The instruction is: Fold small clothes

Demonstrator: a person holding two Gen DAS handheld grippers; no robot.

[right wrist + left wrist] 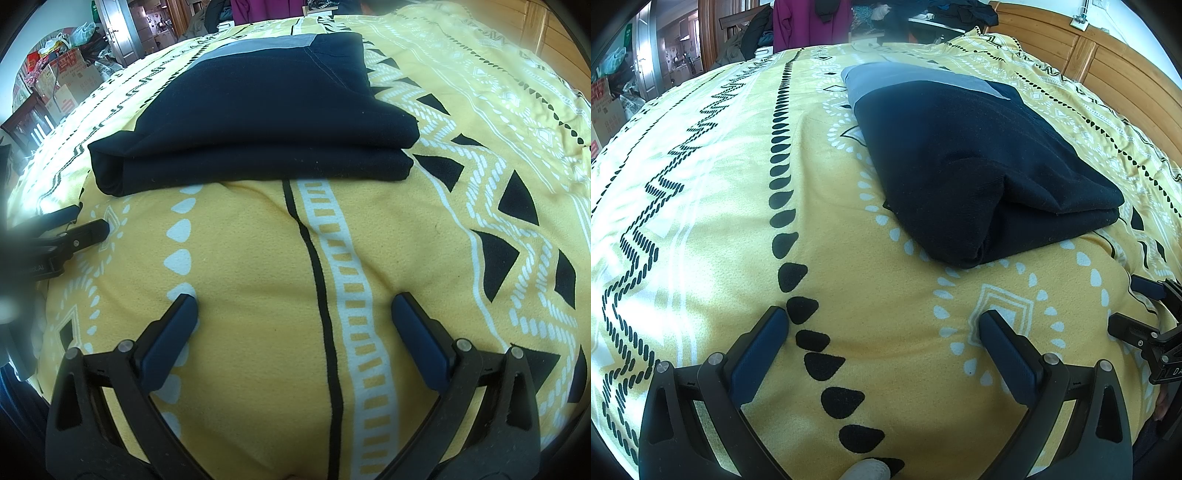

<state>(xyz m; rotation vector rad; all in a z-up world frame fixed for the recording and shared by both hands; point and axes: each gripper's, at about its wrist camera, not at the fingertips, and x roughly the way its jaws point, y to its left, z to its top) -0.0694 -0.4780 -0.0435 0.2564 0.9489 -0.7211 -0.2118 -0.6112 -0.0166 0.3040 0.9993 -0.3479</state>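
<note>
A dark navy garment (pixel 975 158) with a grey panel lies folded in a flat stack on the yellow patterned bedspread (pixel 886 295). In the right wrist view the same folded garment (pixel 255 122) sits straight ahead, its doubled edge facing me. My left gripper (pixel 882 317) hovers open over bare bedspread, short of the garment's near corner. My right gripper (pixel 295 302) is open too, over the bedspread (pixel 258 295), with nothing between its fingers. Each gripper shows at the edge of the other's view: the right gripper (pixel 1145 314) and the left gripper (pixel 74 225).
A wooden headboard (pixel 1089 55) runs along the right side of the bed. Beyond the far edge hang a magenta coat (pixel 809 22) and dark clothes. Cardboard boxes (pixel 66 81) and bags crowd the floor at the left by a doorway.
</note>
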